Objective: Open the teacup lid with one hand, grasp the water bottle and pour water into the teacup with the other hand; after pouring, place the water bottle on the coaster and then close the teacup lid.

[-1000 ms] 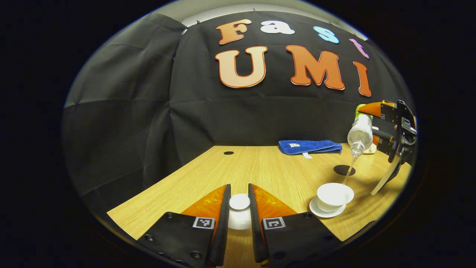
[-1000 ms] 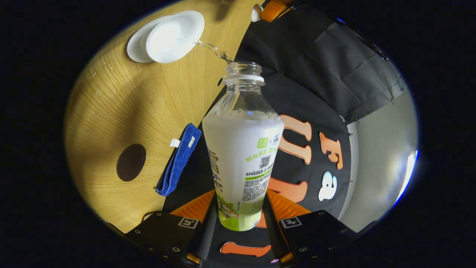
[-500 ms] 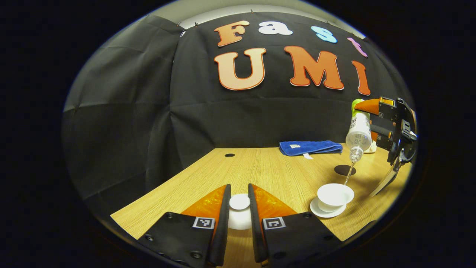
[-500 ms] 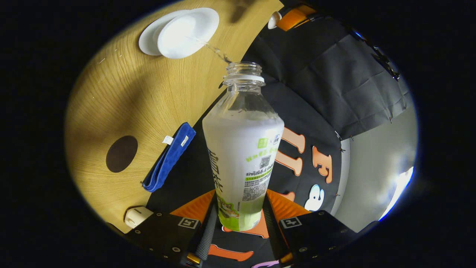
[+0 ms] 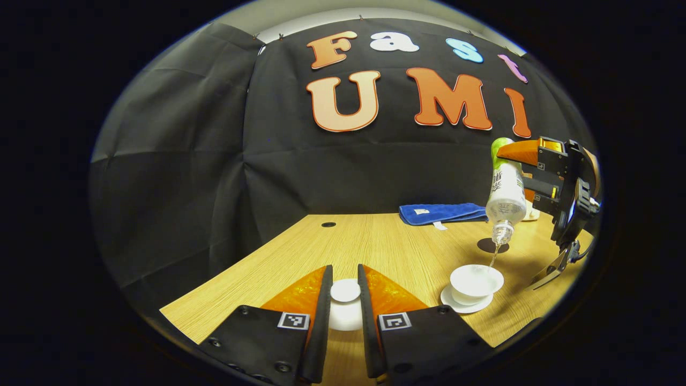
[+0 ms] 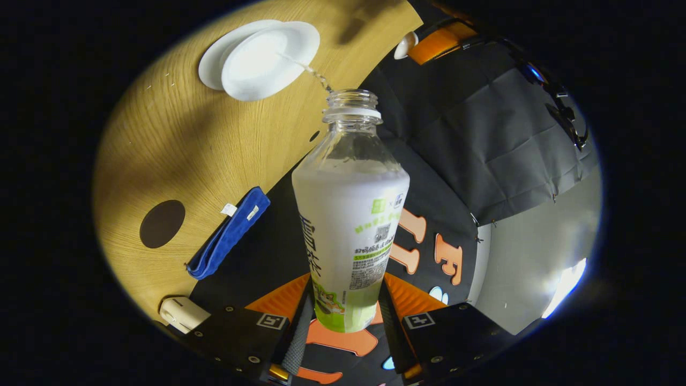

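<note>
Your right hand-held gripper [image 6: 343, 321] pinched the tilted water bottle [image 6: 351, 214]; your left hand-held gripper [image 5: 344, 300] pinched the lid [image 5: 345, 290]. Tilting further risked overshooting the teacup [image 5: 476, 280] onto the counter [image 5: 386, 241].

Creased black cloth walls [image 5: 177, 161] back a light wooden table [image 5: 375, 241] under pale ceiling [image 6: 536, 236].

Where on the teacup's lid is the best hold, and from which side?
By the round knob on top of the lid, coming in level so a finger sits on each side. The left tool grips exactly there; the knob is narrow, while the lid's dome flares wide below it.
</note>
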Tool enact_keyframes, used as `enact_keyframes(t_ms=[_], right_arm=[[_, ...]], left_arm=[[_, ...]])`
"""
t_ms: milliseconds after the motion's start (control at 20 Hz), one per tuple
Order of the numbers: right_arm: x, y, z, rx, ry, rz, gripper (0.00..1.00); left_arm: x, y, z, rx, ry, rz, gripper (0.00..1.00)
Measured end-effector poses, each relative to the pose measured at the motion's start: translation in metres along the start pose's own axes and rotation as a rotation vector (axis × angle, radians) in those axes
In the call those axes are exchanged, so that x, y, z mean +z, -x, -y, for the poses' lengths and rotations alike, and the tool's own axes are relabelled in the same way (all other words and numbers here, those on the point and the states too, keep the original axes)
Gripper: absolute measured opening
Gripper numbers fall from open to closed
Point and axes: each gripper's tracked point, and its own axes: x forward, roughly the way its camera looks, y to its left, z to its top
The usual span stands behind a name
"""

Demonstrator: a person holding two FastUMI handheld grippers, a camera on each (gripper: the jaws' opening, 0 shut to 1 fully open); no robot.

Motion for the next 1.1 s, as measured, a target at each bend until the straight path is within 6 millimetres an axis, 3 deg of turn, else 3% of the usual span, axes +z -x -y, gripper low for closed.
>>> enact_keyframes(t_ms=[350,450,600,750,850,1000,1100], right_arm=[[0.016,0.002,-0.016,0.053,-0.094,0.022,0.65],[0.016,0.004,-0.038,0.136,-0.238,0.005,0.63],[0.033,0.015,-0.062,0.257,-0.461,0.014,0.65],[0.037,0.017,-0.078,0.322,-0.737,-0.019,0.65],[0.02,0.015,-0.077,0.312,-0.874,-0.069,0.65],[-0.025,0.001,-0.077,0.284,-1.146,-0.176,0.66],[-0.039,0.0,-0.079,0.281,-1.293,-0.221,0.67]], left_arm=[[0.0,0.001,0.002,0.005,0.001,0.003,0.33],[0.003,0.002,0.007,0.002,-0.013,0.019,0.33],[0.008,0.001,0.023,-0.03,-0.018,0.028,0.33],[0.011,-0.002,0.033,-0.043,-0.017,0.032,0.31],[0.014,-0.002,0.039,-0.056,-0.015,0.034,0.33],[0.028,-0.001,0.054,-0.08,-0.019,0.06,0.33],[0.034,-0.002,0.063,-0.091,-0.024,0.073,0.33]])
